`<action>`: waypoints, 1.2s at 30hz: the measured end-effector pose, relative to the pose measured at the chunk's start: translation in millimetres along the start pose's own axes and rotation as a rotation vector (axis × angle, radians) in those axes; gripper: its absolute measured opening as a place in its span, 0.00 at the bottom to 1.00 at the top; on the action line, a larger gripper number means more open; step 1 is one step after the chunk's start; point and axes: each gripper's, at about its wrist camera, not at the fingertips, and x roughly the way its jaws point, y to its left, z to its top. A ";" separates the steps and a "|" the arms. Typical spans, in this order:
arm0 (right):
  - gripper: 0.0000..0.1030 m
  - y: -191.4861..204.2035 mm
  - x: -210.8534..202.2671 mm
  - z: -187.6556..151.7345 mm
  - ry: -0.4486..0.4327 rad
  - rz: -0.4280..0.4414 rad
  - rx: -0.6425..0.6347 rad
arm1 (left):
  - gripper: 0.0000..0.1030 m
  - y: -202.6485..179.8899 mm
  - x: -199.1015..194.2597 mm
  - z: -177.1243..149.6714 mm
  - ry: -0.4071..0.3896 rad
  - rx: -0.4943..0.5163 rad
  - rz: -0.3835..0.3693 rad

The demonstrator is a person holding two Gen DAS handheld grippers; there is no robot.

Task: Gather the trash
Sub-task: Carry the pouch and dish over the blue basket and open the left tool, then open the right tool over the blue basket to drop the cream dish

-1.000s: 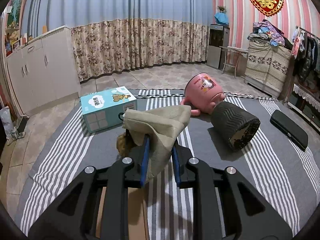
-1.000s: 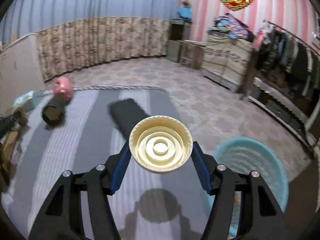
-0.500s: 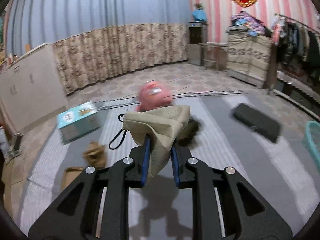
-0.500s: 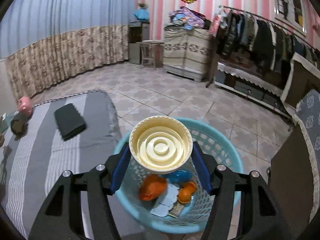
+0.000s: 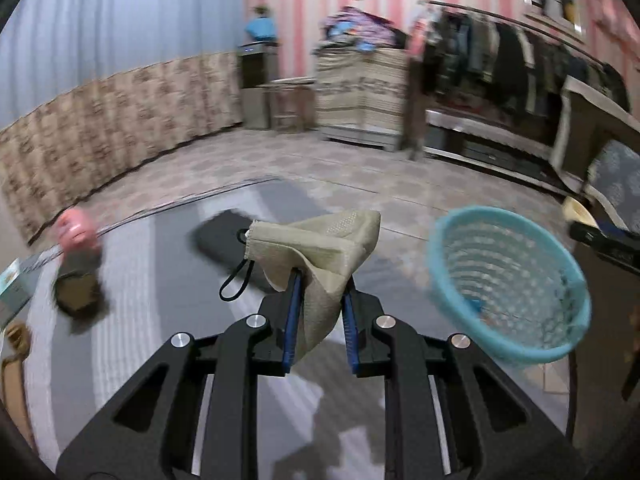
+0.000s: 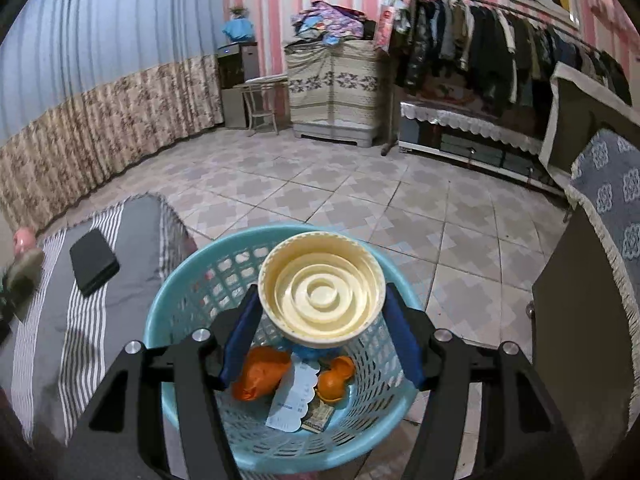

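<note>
I see a coarse, matt woven cloth pouch (image 5: 320,240) in beige, and a cream lid (image 6: 322,294) of smooth plastic with a slight sheen. The blue basket (image 6: 168,312) looks like glossy moulded plastic lattice, holding crinkled orange peel (image 6: 260,372) and a paper receipt (image 6: 292,400). The floor (image 6: 320,196) is shiny tile, the striped rug (image 6: 80,340) soft matt fabric.

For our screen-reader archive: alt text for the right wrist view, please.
The right hand-held gripper holds a cream round lid above a blue basket containing orange peel and a receipt, beside a striped mat.
</note>
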 end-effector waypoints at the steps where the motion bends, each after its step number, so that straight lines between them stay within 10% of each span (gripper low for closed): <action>1: 0.59 -3.3 0.3 1.2 -0.004 -0.004 0.010 | 0.17 -14.0 1.3 0.9 0.000 0.020 -0.017; 13: 0.59 -29.8 7.4 1.0 0.015 -0.028 0.077 | 0.18 -131.8 51.1 11.9 0.082 0.162 -0.209; 17: 0.59 -31.5 13.8 -1.8 0.040 -0.021 0.091 | 0.32 -137.5 70.0 13.0 0.128 0.149 -0.237; 27: 0.59 -17.1 26.4 -5.4 0.069 -0.017 0.044 | 0.84 -105.5 54.4 21.0 0.047 0.089 -0.113; 36: 0.59 18.0 35.0 -8.7 0.070 0.016 -0.027 | 0.95 -39.0 31.5 30.0 -0.007 -0.037 0.024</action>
